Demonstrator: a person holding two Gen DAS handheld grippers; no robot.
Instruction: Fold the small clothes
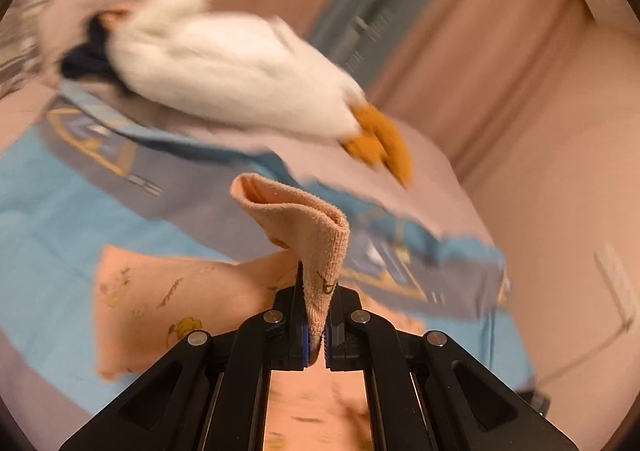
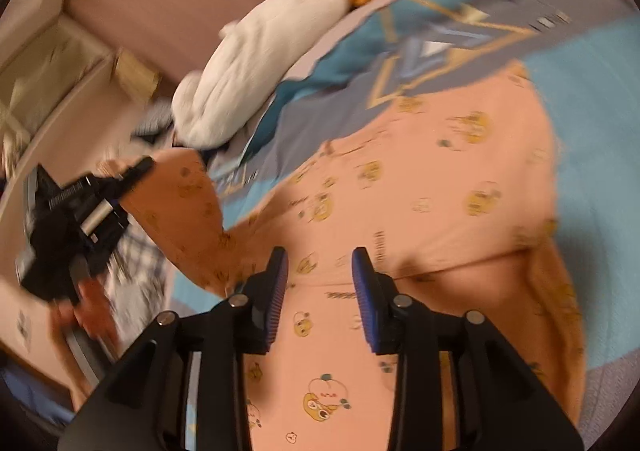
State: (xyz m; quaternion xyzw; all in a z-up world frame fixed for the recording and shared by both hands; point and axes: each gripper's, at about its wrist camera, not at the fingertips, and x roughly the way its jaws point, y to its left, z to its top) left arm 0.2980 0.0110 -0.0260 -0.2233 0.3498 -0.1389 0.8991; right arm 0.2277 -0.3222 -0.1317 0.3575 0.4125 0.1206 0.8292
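Note:
A small peach garment printed with yellow cartoon figures lies on the blue and grey bedspread. My left gripper is shut on a cuffed end of the garment and holds it lifted above the bed. That gripper also shows at the left of the right wrist view, holding the raised peach cloth. My right gripper is open and empty just above the middle of the garment.
A white plush duck with orange feet lies at the far side of the bed, also seen in the right wrist view. A dark item lies beside its head. Pink walls surround the bed.

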